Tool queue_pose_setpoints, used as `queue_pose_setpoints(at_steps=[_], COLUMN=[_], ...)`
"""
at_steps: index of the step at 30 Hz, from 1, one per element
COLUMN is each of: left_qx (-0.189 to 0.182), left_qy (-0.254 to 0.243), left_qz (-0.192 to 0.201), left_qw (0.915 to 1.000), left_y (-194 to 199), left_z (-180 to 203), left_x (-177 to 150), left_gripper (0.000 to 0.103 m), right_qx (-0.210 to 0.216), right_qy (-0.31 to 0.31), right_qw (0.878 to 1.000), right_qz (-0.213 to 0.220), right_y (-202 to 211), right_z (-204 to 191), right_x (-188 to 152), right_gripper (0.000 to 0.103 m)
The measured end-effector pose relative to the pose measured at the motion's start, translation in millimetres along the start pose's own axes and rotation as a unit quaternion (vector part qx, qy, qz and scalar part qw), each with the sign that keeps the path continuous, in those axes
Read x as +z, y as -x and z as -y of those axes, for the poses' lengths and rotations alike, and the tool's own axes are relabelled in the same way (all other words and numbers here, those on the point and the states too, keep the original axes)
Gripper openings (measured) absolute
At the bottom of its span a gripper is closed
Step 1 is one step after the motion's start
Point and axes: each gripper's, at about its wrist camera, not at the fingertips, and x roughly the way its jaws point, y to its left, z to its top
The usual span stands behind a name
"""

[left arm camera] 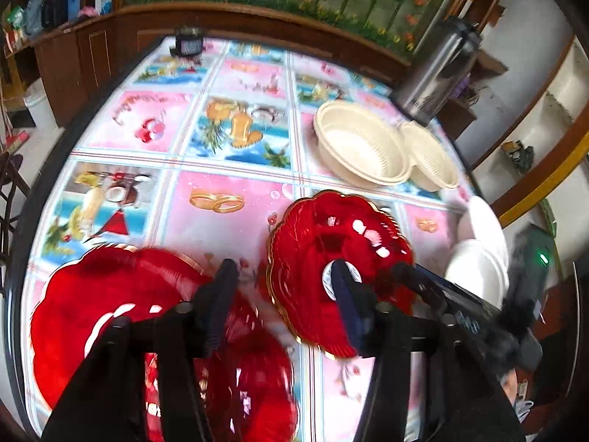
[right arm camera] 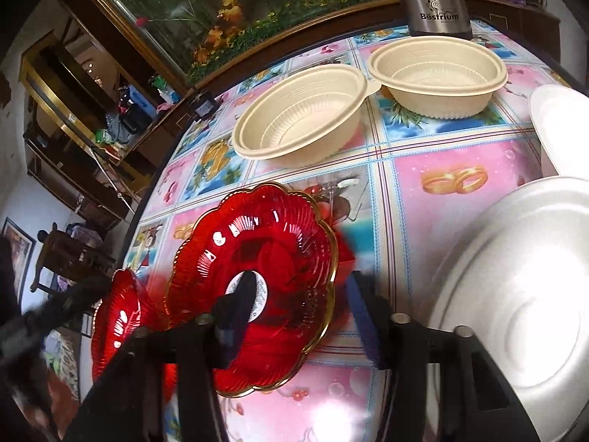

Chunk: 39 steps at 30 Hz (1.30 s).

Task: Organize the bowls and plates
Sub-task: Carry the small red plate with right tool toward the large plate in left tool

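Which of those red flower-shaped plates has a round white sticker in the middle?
The red plate with the gold rim in front of the right gripper. The other red plates toward the table's left edge show no sticker, though they are blurred.

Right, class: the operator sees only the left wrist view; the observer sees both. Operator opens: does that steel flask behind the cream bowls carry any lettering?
Observer: Yes. The right wrist view shows "Bestrium" printed on the steel flask.
Operator: Where do the right gripper's fingers sit?
Observer: The right gripper straddles the rim of the red plate: one finger over its round label, the blue-padded finger beyond the rim, over the tablecloth.
Operator: Are they squeezing the plate?
Observer: No. The two fingers stand well apart, and neither presses on it.
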Motion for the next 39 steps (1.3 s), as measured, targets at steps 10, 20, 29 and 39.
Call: queue_pose_setpoints(at_steps=[10,20,29,39], left_qx=[0.027,0.018,0.021,0.021], left_qy=[0.005,-0.006,-0.019,-0.016], left_qz=[-0.056,-0.047,-0.016,-0.005], left_qw=[0.9980,0.9987,0.9995,0.9996], left_y=[-55.7,-54.9,-36.3,-19.9], left_z=[-5.0,3.2,12.7,8.4], left_x=[14.7,6.9,11.2,9.5], left_gripper=[0.031,0.026,0.026,0.026], right_qx=[-0.012,-0.006,0.020,0.065], right_qy=[0.008,0.001,-0.015,-0.022], right_qw=[1.000,1.000,1.000,0.997], right_qz=[-0.011,-0.007,0.019,0.034], right_y=[-4.1,-0.8,13.0,25.6], right_z=[-1.4,1.4,5.5,5.7], right_x=[-2.7,-2.6,2.0,5.1], right_gripper=[0.028,0.009,0.009,0.009])
